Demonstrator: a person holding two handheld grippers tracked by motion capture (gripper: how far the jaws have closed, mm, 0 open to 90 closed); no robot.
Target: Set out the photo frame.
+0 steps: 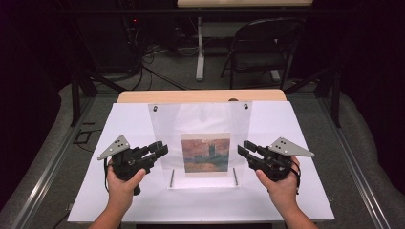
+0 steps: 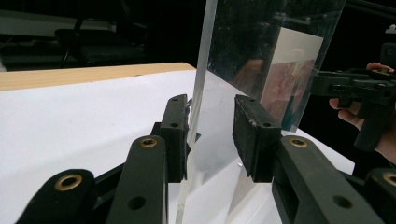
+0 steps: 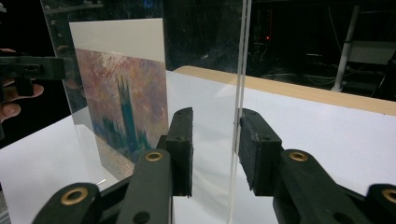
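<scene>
A clear acrylic panel (image 1: 200, 119) stands upright on the white table top, with a painted picture (image 1: 205, 152) of a tower in blue and orange held in its lower middle. My left gripper (image 1: 162, 149) is at the panel's left edge and my right gripper (image 1: 242, 149) at its right edge. In the left gripper view, the open jaws of my left gripper (image 2: 210, 126) straddle the panel (image 2: 243, 46), one pad against it. In the right gripper view, the open jaws of my right gripper (image 3: 215, 135) straddle the other edge of the panel (image 3: 205, 46), beside the picture (image 3: 121, 93).
A white sheet (image 1: 296, 124) covers the table, whose wooden far edge (image 1: 200, 95) shows behind the panel. Two thin metal pins (image 1: 172, 178) rise at the panel's foot. A folding chair (image 1: 262, 47) and cables lie on the floor beyond.
</scene>
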